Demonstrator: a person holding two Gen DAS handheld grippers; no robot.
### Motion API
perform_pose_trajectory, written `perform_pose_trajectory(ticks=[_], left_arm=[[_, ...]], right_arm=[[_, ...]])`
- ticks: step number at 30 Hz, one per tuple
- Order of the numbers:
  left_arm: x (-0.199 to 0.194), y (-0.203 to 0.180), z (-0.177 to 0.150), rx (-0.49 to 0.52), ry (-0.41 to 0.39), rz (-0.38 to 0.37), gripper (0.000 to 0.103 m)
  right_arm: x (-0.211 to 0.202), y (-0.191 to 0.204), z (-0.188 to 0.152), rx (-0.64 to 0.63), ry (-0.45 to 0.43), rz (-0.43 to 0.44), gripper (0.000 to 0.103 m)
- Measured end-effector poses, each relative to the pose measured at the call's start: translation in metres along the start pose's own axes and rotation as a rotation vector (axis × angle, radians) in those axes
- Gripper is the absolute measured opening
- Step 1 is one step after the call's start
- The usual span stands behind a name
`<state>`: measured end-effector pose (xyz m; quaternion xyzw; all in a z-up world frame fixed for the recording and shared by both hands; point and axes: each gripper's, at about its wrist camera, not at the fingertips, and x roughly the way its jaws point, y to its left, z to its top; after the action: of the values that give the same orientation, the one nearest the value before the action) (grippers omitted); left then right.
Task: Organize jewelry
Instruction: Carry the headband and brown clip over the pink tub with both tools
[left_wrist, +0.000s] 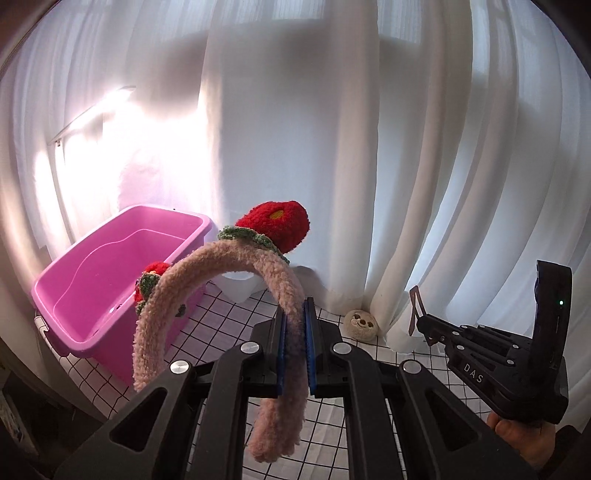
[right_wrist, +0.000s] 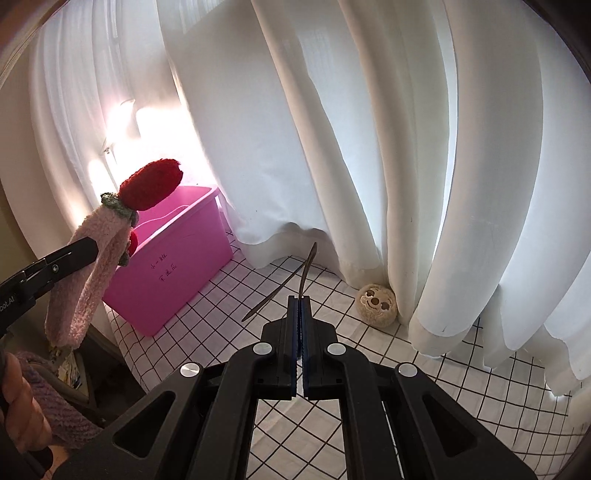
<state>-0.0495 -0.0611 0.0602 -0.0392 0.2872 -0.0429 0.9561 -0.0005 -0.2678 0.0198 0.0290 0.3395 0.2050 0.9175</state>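
My left gripper (left_wrist: 295, 312) is shut on a fuzzy pink headband (left_wrist: 207, 269) with red knitted flowers (left_wrist: 275, 223). The band arches up and left from the blue pads, and its other end hangs below them. In the right wrist view the same headband (right_wrist: 92, 266) hangs from the left gripper (right_wrist: 90, 248) at the left edge. My right gripper (right_wrist: 300, 298) is shut on a thin brown hairband (right_wrist: 308, 264) that sticks up and out past the fingertips. In the left wrist view this right gripper (left_wrist: 421, 320) shows at the right with the thin hairband (left_wrist: 414, 308). Both grippers hover above the table.
A pink plastic bin (left_wrist: 92, 295) (right_wrist: 177, 266) stands open at the left on the white grid-pattern tablecloth (left_wrist: 236, 326) (right_wrist: 332, 339). A small round beige plush with a face (left_wrist: 360, 325) (right_wrist: 376, 304) lies against the white curtain (left_wrist: 369, 147) (right_wrist: 332, 129). A hand (left_wrist: 524, 439) grips the right tool.
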Motion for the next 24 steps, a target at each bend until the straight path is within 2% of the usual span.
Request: perform_pose_trajectory(ticks=[5,10,14,24], left_arm=[[-0.020,0.010,0.019,0.006,-0.063,0.033,0.009],[-0.027,0.044,0.037,-0.019,-0.083,0.067,0.009],[-0.020,0.082,0.051,-0.030,-0.100,0.098,0.010],[0.008,0.195,0.084,-0.048,-0.074,0.131,0.010]], right_arm=[[0.002,0.021,0.019,-0.036,-0.027,0.052,0.002],[0.017,0.054,0.041,-0.067,-0.036,0.103,0.002],[0.039,0.086,0.060,-0.086,-0.043,0.126,0.002],[0.115,0.181,0.119,-0.129,-0.017,0.186,0.002]])
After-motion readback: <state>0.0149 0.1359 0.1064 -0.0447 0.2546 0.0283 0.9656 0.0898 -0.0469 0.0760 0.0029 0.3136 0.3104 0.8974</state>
